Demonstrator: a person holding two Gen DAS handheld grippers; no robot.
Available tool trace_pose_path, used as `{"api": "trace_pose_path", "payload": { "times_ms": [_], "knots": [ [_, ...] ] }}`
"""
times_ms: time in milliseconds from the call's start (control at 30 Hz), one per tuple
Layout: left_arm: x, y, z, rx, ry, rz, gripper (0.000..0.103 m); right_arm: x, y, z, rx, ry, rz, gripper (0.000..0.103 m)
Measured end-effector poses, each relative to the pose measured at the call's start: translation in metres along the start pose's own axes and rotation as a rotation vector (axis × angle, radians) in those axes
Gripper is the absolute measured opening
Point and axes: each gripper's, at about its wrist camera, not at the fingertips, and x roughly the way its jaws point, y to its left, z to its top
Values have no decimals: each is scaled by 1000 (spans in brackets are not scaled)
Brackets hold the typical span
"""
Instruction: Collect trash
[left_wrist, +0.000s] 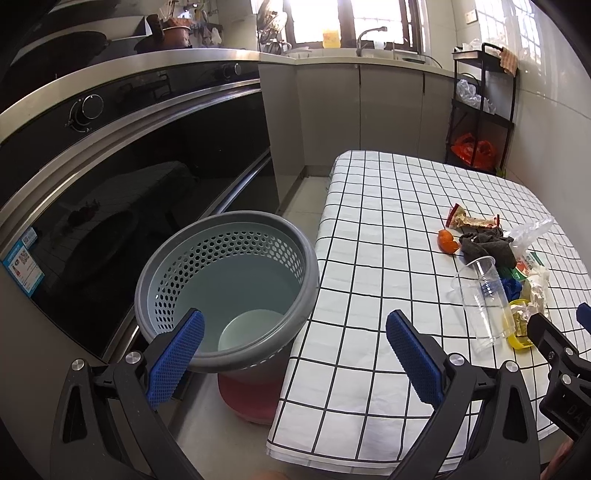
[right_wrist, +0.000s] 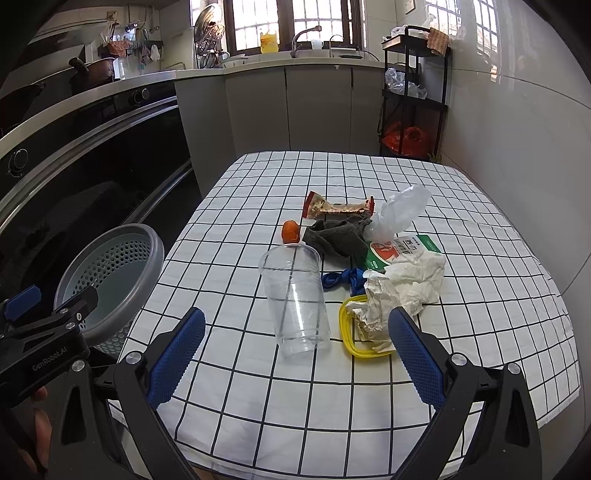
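A pile of trash lies on the checked tablecloth (right_wrist: 258, 387): a clear plastic cup (right_wrist: 297, 299) on its side, a yellow lid (right_wrist: 360, 345) with crumpled paper (right_wrist: 373, 306), white tissue (right_wrist: 421, 277), a blue scrap (right_wrist: 341, 277), a green-and-white packet (right_wrist: 399, 251), a grey sock (right_wrist: 338, 236), a clear bag (right_wrist: 400, 212), a snack wrapper (right_wrist: 338, 206) and orange peel (right_wrist: 290, 231). A grey perforated bin (left_wrist: 225, 284) stands left of the table with a white bowl-like item (left_wrist: 251, 328) inside. My left gripper (left_wrist: 295, 354) is open above the bin's near rim. My right gripper (right_wrist: 297, 356) is open just before the cup.
A black oven front (left_wrist: 129, 177) and counter run along the left. Grey cabinets and a sink (right_wrist: 306, 40) stand at the back. A black shelf rack (right_wrist: 413, 92) with bags stands at the back right. A red stool or base (left_wrist: 251, 398) shows under the bin.
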Motion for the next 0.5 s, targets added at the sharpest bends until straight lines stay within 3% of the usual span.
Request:
{"api": "trace_pose_path", "payload": {
  "times_ms": [500],
  "knots": [
    [0, 0, 0, 0, 2, -1, 97, 1, 5, 0, -4, 1, 3, 95]
  ]
}}
